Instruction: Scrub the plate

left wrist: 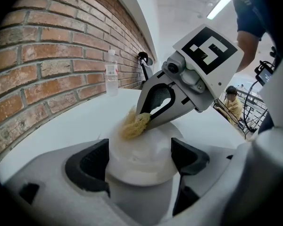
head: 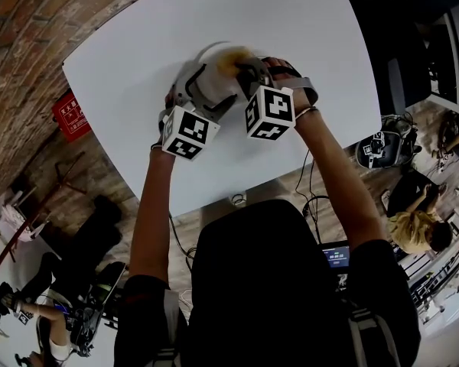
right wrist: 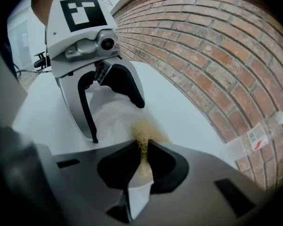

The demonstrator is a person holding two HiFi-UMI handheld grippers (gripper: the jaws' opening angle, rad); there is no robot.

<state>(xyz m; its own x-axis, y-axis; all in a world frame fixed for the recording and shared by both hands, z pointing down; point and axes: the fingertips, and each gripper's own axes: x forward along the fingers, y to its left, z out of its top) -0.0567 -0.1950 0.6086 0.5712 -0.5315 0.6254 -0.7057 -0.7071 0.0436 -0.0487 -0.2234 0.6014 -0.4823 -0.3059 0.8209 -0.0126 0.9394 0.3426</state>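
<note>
A white plate (head: 213, 79) is held just above the white table (head: 138, 44), with my left gripper (head: 199, 90) shut on its rim. In the left gripper view the plate (left wrist: 141, 157) sits between the two dark pads (left wrist: 87, 166). My right gripper (head: 243, 66) is shut on a yellowish fibrous scrubber (head: 231, 56), which presses on the plate's far side. The scrubber (left wrist: 133, 125) sticks out of the right gripper (left wrist: 147, 117) onto the plate's face. In the right gripper view the scrubber (right wrist: 142, 138) is pinched in my right gripper (right wrist: 141, 161), facing the left gripper (right wrist: 117, 121) and the plate (right wrist: 111, 117).
A clear water bottle (left wrist: 112, 72) stands on the table by the brick wall (left wrist: 42, 55); it shows too as the bottle (right wrist: 254, 138). The table's near edge (head: 237, 197) is close to the person's body. A red sign (head: 71, 115) hangs on the wall at left.
</note>
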